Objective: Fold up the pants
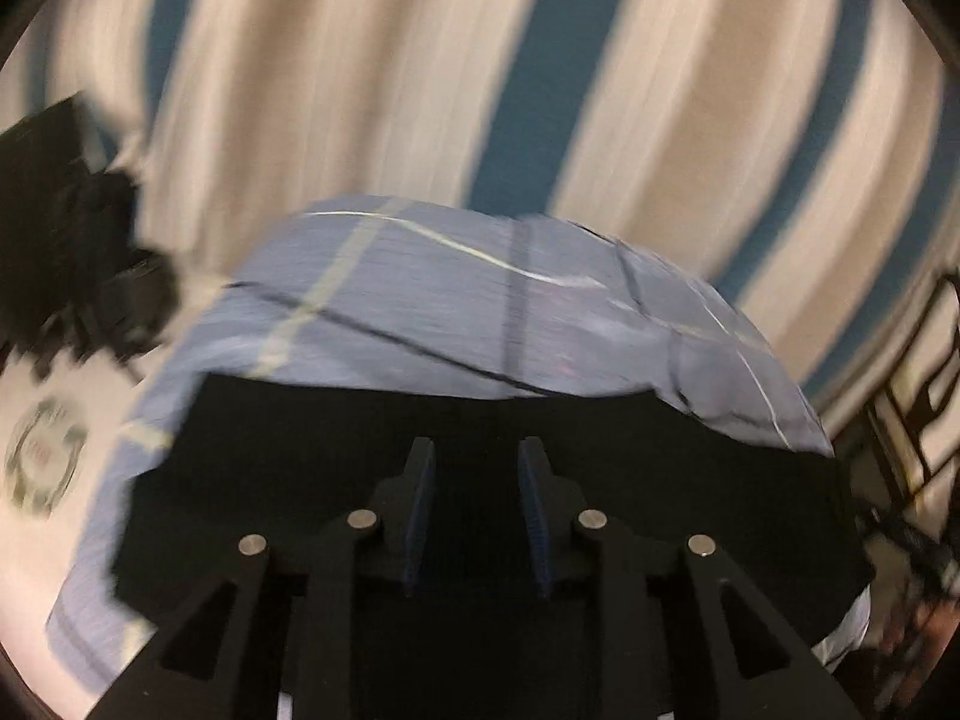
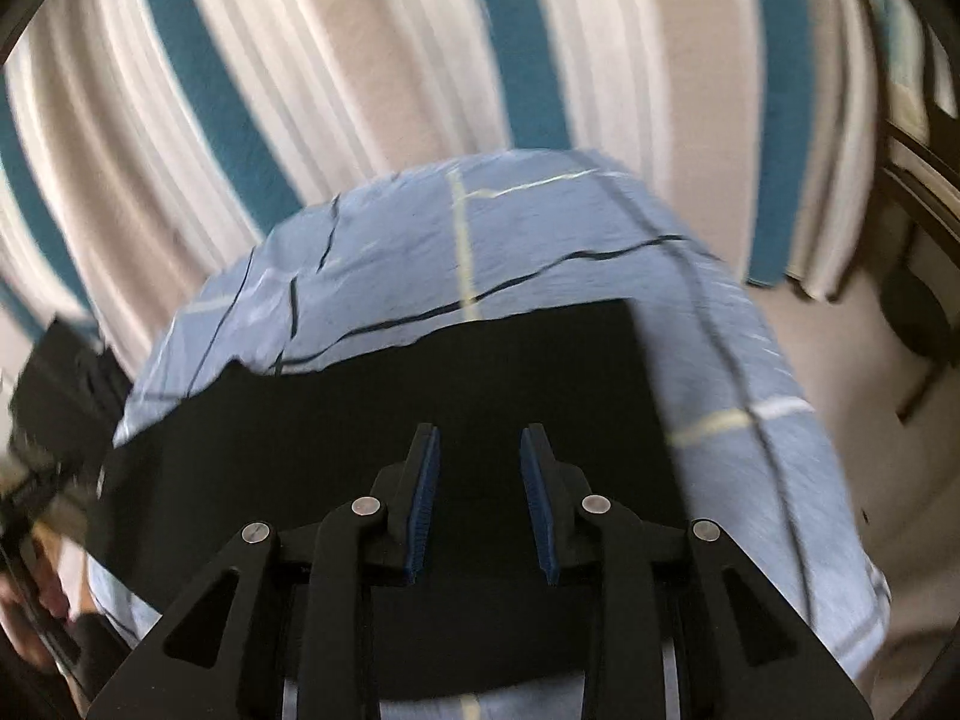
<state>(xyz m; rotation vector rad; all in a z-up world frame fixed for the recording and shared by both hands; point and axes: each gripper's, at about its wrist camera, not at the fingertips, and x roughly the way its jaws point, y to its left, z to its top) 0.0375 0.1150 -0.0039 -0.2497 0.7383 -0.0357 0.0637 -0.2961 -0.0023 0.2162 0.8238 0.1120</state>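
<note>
The black pants [image 1: 660,468] lie flat on a light blue checked cloth [image 1: 456,312] that covers the work surface. My left gripper [image 1: 477,450] is open and empty, its blue-padded fingers just above the black fabric. In the right wrist view the pants [image 2: 420,384] fill the lower middle, with a square corner at the upper right. My right gripper [image 2: 480,438] is open and empty, above the pants. Both views are blurred by motion.
A curtain with white, beige and teal stripes [image 1: 540,90] hangs behind the surface and also shows in the right wrist view [image 2: 360,60]. Dark objects [image 1: 72,228] sit at the far left. A dark metal frame [image 1: 924,372] stands at the right.
</note>
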